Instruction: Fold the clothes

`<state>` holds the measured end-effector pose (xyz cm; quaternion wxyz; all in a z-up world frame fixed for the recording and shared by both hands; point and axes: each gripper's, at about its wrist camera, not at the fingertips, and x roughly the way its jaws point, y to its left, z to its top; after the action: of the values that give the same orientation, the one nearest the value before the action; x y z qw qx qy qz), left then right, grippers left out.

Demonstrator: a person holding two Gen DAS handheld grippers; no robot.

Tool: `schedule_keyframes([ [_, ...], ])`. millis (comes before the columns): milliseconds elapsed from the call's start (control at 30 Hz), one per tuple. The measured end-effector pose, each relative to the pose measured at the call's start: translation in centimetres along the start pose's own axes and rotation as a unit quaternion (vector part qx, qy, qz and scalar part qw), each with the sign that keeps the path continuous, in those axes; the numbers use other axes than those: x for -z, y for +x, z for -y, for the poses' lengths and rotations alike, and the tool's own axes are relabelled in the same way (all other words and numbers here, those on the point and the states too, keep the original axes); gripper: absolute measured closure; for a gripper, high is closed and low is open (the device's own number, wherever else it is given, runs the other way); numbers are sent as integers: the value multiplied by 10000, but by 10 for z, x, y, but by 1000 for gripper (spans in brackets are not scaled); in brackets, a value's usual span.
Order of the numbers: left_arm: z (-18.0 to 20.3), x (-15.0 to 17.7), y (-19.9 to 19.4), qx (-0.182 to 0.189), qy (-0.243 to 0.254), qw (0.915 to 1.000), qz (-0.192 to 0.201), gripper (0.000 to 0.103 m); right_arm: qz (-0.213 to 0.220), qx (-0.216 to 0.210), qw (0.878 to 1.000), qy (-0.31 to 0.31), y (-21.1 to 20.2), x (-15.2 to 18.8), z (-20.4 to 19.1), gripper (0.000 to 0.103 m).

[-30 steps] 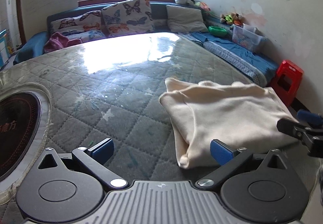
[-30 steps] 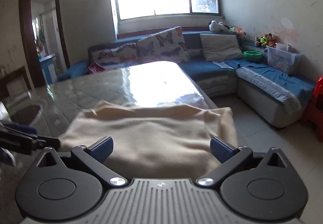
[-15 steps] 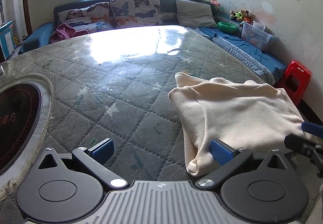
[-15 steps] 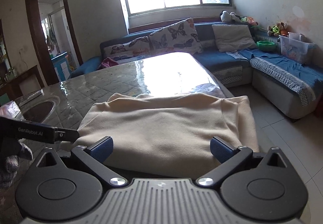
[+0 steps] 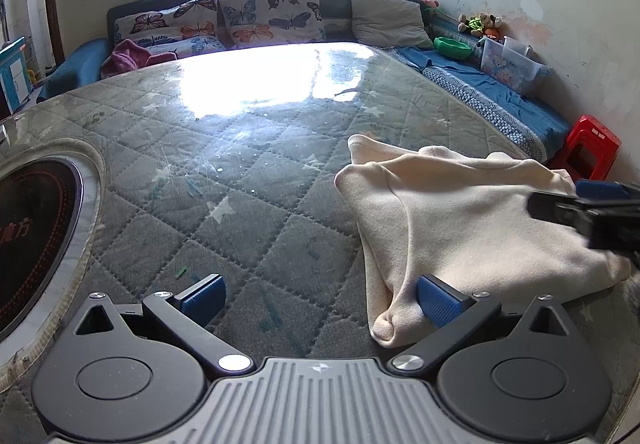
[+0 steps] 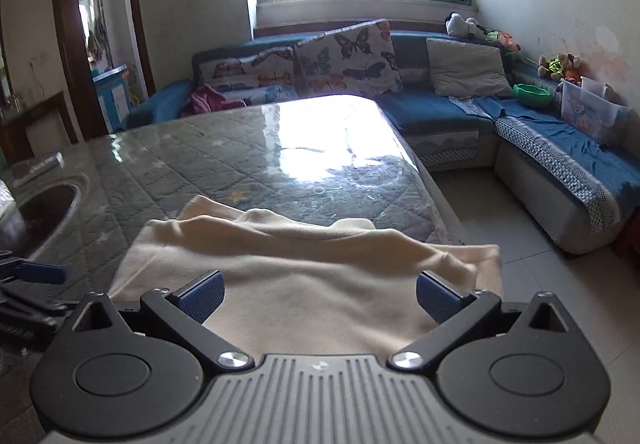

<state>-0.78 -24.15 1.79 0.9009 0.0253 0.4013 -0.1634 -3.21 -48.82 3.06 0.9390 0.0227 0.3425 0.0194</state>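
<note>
So on the far left we've got a round black hotplate (image 5: 28,236) sunk into the table (image 5: 248,180), which has a grey quilted cover with little stars under a shiny clear sheet. Our left tool (image 5: 318,302) hangs low over the near part of the table with its blue pads spread wide and nothing between them; the right pad sits just in front of the near left corner of the garment. The cream garment (image 5: 460,220) lies on the right side of the table, already folded into a rough rectangle with a rolled bit at that near corner, and in the right wrist view its right edge reaches the table's right edge (image 6: 320,276). Our right tool (image 6: 318,294) is over the near edge of the garment, jaws spread wide too, not pinching anything as far as we can see. Past the far end of the table there's a blue corner sofa (image 6: 436,112) with butterfly cushions (image 5: 272,12), and off to the far right a green bowl (image 5: 454,46), a clear storage box (image 5: 508,64) and a red plastic stool (image 5: 588,148) by the wall.
</note>
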Motion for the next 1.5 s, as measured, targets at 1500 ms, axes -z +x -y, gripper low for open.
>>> schedule_keyframes([
  [1500, 8, 27, -39, 108, 162, 9997, 136, 0, 711, 187, 9963, 435, -69, 54, -18, 0],
])
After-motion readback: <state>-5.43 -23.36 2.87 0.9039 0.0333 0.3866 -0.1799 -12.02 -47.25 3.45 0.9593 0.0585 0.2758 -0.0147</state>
